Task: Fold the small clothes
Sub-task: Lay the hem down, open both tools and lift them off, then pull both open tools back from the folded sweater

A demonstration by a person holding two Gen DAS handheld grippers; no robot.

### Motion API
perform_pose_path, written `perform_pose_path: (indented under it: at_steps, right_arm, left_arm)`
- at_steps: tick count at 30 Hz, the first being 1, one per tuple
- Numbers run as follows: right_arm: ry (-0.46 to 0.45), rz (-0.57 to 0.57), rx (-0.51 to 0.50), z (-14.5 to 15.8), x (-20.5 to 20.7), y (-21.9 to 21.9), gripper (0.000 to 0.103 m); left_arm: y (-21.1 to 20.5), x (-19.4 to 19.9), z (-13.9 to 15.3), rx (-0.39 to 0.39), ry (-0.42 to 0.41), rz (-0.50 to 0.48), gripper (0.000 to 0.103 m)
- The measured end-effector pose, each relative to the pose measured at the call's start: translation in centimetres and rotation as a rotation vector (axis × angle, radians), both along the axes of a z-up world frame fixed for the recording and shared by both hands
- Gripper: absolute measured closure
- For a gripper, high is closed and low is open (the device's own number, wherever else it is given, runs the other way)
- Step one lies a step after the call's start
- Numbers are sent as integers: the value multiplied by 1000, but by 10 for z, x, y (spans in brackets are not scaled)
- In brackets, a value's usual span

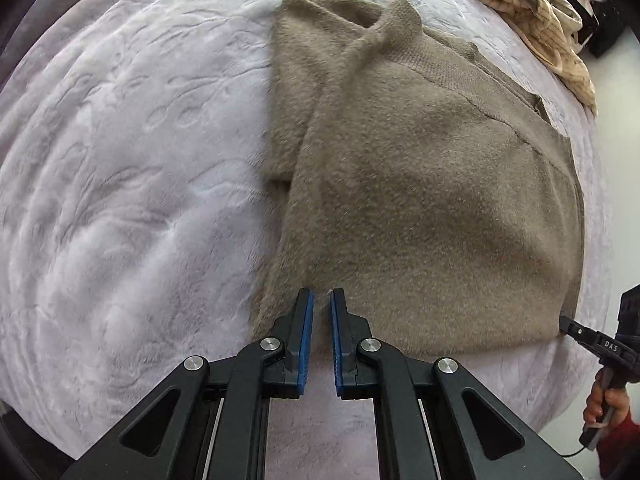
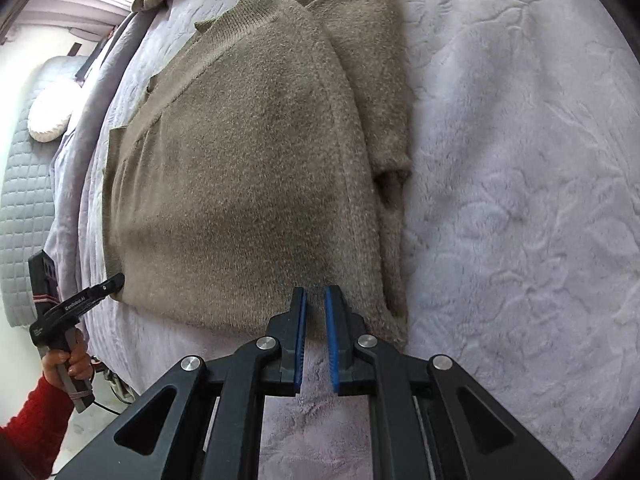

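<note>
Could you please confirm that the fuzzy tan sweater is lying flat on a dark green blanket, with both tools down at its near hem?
Not quite: the blanket is pale lilac, not dark green, as the left wrist view shows. The rest stands: the fuzzy tan sweater lies flat on it, with the left tool and the right tool at its near hem.

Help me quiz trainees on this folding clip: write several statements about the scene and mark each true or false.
1. The sweater lies on a pale plush blanket. True.
2. The sweater is bright red. False: it is a fuzzy taupe-brown.
3. The left tool and the right tool gape wide open. False: both are shut, near the hem.
4. Other clothes are piled beyond the collar. True.
</note>
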State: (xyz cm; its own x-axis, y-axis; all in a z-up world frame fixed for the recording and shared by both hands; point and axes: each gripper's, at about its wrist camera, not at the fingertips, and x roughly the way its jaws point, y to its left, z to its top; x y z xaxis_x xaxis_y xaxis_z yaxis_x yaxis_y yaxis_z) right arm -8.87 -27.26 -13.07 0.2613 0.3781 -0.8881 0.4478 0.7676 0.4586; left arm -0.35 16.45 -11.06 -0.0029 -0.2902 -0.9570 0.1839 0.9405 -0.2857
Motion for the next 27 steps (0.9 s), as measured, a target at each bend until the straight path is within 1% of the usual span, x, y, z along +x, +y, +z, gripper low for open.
perform_pose_path:
  at_steps: [5, 7, 10, 13, 15, 17, 19, 20, 23, 24, 25, 27]
  right_arm:
    - [12, 0, -31, 4, 2, 9, 93]
    - [21, -2, -38, 5, 5, 13, 93]
    - [37, -4, -52, 7, 5, 17, 93]
    - [44, -21, -78, 15, 7, 22, 92]
    - [23, -25, -110, 26, 5, 25, 92]
    - [-11, -16, -133, 35, 8, 32, 92]
    - [-25, 4, -156, 38, 15, 39, 92]
    - [-21, 12, -161, 37, 19, 41, 92]
    - [23, 22, -183, 23, 27, 42, 92]
    - [57, 32, -206, 13, 28, 41, 92]
    - [74, 34, -206, 5, 27, 40, 93]
    - [59, 9, -176, 3, 23, 36, 93]
  left_arm:
    - [20, -7, 1, -34, 14, 81, 93]
    - [22, -7, 1, -31, 10, 95, 93]
    - [17, -4, 5, -8, -3, 96, 93]
    - [13, -5, 17, 31, -43, 85, 93]
    - [9, -7, 22, 60, -73, 77, 93]
    - [18, 2, 15, 99, -60, 71, 93]
    - [23, 5, 6, 101, -38, 87, 84]
    - [24, 6, 4, 103, -36, 99, 81]
    - [21, 5, 4, 111, -44, 88, 81]
    - [20, 4, 4, 117, -48, 80, 81]
    - [19, 3, 4, 121, -49, 75, 81]
    - [10, 5, 2, 126, -48, 71, 81]
